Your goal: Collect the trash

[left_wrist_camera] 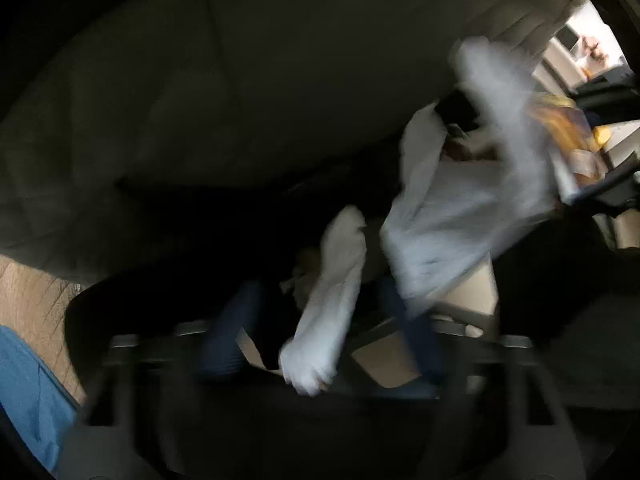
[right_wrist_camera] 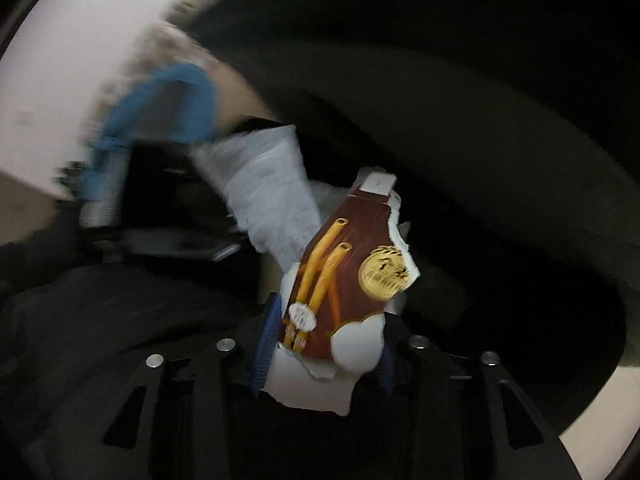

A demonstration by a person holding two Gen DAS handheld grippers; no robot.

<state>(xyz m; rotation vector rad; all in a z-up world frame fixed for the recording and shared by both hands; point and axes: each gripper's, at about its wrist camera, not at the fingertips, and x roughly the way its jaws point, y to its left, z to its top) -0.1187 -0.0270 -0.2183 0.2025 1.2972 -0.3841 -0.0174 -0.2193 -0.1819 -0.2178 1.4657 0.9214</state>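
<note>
In the right wrist view my right gripper point(right_wrist_camera: 324, 344) is shut on a torn brown snack box point(right_wrist_camera: 352, 276) printed with yellow wafer sticks and a gold seal. A white plastic bag point(right_wrist_camera: 272, 196) hangs just behind it. In the blurred left wrist view my left gripper point(left_wrist_camera: 320, 340) is shut on a twisted edge of the same white plastic bag point(left_wrist_camera: 452, 216), whose open mouth shows at the upper right. The snack box point(left_wrist_camera: 560, 128) appears at the bag's right side. The blue fingertips point(left_wrist_camera: 228, 332) are only partly visible.
A large dark rounded seat or cushion point(left_wrist_camera: 240, 100) fills the background of both views. A blue-gloved hand point(right_wrist_camera: 168, 108) holds the other gripper at the upper left of the right wrist view. Tan floor point(left_wrist_camera: 36, 304) and blue cloth point(left_wrist_camera: 28, 392) lie at the lower left.
</note>
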